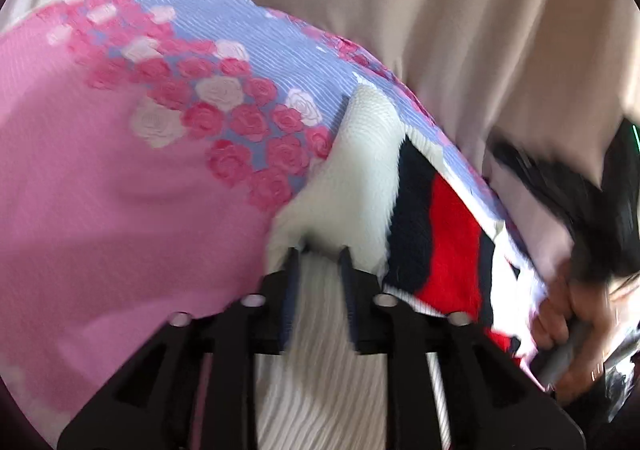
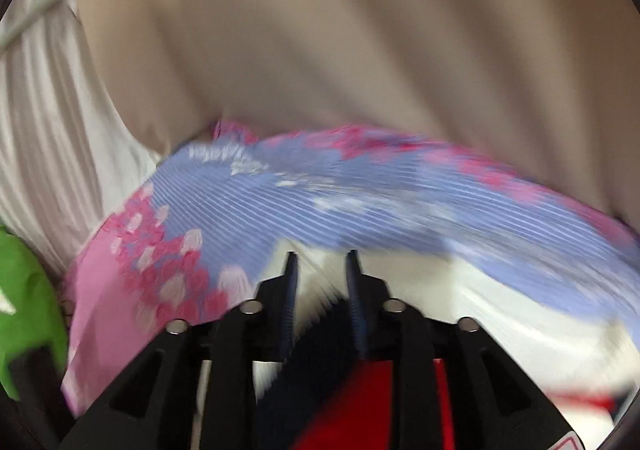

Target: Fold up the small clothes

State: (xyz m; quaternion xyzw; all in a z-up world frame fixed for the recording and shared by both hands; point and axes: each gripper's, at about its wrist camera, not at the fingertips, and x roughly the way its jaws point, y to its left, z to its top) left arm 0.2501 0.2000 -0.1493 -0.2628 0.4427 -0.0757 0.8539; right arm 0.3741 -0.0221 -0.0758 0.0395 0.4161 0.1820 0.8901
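A small knitted garment, white with navy and red stripes [image 1: 436, 226], lies on a pink and lilac rose-patterned cloth [image 1: 120, 154]. My left gripper [image 1: 320, 254] is shut on the garment's white ribbed part, which runs between its fingers. My right gripper [image 2: 322, 258] is shut on the same garment [image 2: 360, 394] at its navy and red striped part, over the patterned cloth [image 2: 340, 202]. In the left wrist view the person's hand [image 1: 568, 314] shows at the right with the other gripper's handle. Both views are blurred by motion.
A beige sheet [image 1: 440, 30] covers the surface behind the patterned cloth and also shows in the right wrist view [image 2: 320, 30]. White pleated fabric [image 2: 44, 170] lies at the left. A green object [image 2: 28, 302] sits at the left edge.
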